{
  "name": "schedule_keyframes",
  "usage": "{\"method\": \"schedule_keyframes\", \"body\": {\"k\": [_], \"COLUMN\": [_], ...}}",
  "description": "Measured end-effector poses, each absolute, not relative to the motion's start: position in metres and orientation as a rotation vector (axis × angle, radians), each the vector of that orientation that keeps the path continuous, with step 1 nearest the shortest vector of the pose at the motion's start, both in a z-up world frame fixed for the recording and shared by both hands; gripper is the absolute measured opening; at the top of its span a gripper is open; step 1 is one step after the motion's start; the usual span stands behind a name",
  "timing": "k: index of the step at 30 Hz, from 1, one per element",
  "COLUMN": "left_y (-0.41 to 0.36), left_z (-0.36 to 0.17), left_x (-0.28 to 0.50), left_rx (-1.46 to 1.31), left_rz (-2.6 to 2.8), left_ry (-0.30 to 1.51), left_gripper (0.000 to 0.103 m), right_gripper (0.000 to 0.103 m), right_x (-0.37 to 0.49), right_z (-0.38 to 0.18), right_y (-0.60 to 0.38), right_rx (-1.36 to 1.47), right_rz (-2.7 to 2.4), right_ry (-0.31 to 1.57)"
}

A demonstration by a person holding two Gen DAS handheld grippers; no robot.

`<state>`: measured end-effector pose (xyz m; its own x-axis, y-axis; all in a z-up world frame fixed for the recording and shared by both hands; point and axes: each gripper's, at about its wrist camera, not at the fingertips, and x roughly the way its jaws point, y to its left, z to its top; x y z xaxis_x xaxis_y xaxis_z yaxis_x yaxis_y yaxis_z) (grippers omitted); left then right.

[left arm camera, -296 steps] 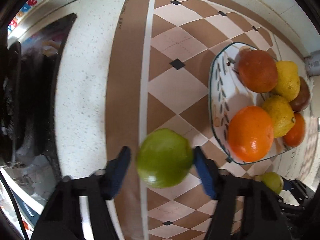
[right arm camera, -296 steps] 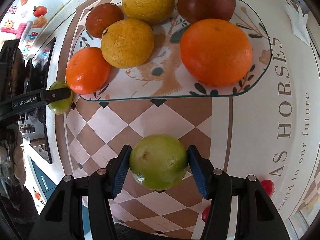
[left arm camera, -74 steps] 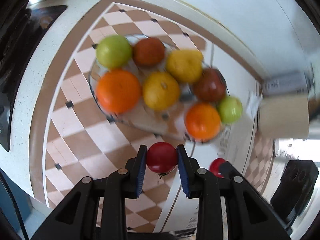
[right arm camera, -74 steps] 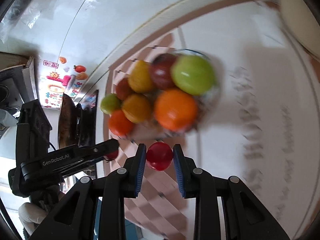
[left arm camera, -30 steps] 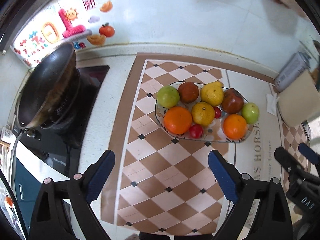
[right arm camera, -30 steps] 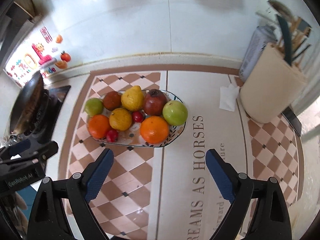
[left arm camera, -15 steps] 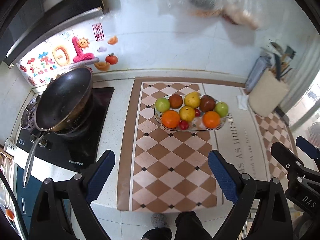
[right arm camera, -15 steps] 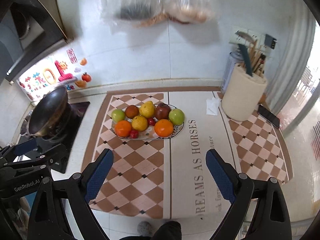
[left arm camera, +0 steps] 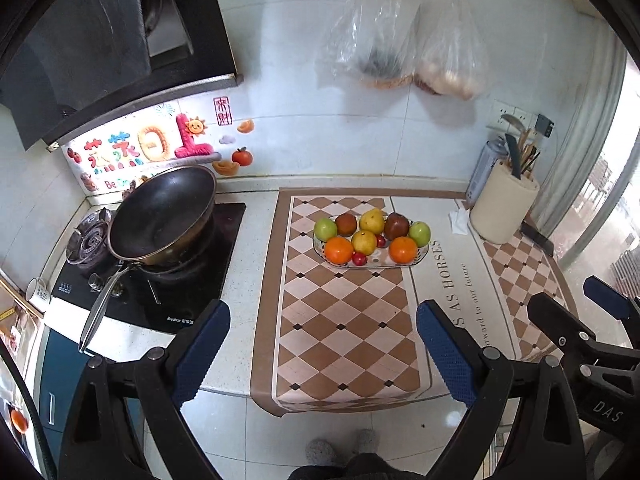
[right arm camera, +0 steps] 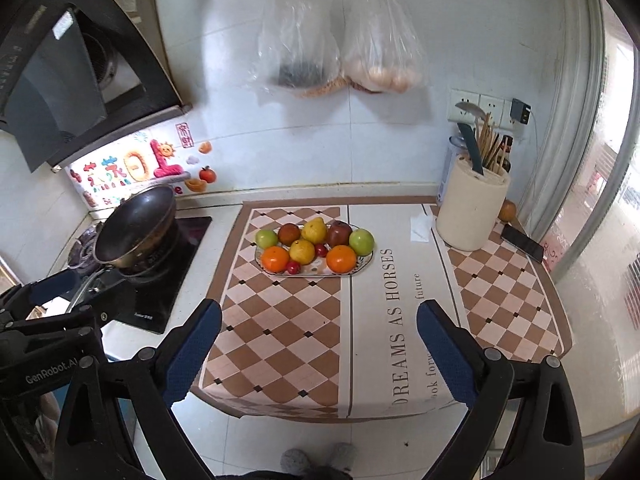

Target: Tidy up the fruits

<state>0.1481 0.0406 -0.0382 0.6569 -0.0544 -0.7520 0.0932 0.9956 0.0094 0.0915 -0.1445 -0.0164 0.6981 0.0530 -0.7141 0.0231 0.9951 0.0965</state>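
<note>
A patterned plate (left arm camera: pixel 421 256) (right arm camera: pixel 362 266) sits on the checkered mat, far ahead of both grippers. It holds two oranges (left arm camera: pixel 338 249) (right arm camera: pixel 341 258), two green apples (left arm camera: pixel 325 228) (right arm camera: pixel 361 241), yellow lemons (left arm camera: pixel 363 241), dark red fruits (left arm camera: pixel 396 225) and two small red fruits (left arm camera: pixel 359 258) (right arm camera: pixel 293 267). My left gripper (left arm camera: pixel 323 348) is wide open and empty, pulled back off the counter's front edge. My right gripper (right arm camera: pixel 319 346) is wide open and empty too, also held back and high. The right gripper shows at the right edge of the left wrist view (left arm camera: pixel 600 328).
A black wok (left arm camera: pixel 160 216) (right arm camera: pixel 134 228) stands on the stove at the left. A cream utensil holder (left arm camera: pixel 502 208) (right arm camera: pixel 472 208) stands at the right, with a phone (right arm camera: pixel 522 248) and a tissue (right arm camera: pixel 420 228) near it. Plastic bags (right arm camera: pixel 340 40) hang on the wall.
Both grippers let go of the small red fruits onto the plate, opened wide, and drew back and up from the counter. The plate now looks smaller and farther.
</note>
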Motion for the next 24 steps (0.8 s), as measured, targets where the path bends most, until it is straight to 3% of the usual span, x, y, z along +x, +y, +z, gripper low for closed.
{"method": "schedule_keyframes", "body": {"k": [24], "left_y": [0.024], "left_z": [-0.035], "left_x": [0.126], "left_rx": [0.019], "left_rz": [-0.024], "left_ry": [0.834], "left_gripper": [0.095], "right_gripper": [0.100], "right_x": [0.090], "right_z": [-0.012], "right_y": [-0.171], "right_rx": [0.090], "right_rz": [0.056], "right_ry": [0.800]}}
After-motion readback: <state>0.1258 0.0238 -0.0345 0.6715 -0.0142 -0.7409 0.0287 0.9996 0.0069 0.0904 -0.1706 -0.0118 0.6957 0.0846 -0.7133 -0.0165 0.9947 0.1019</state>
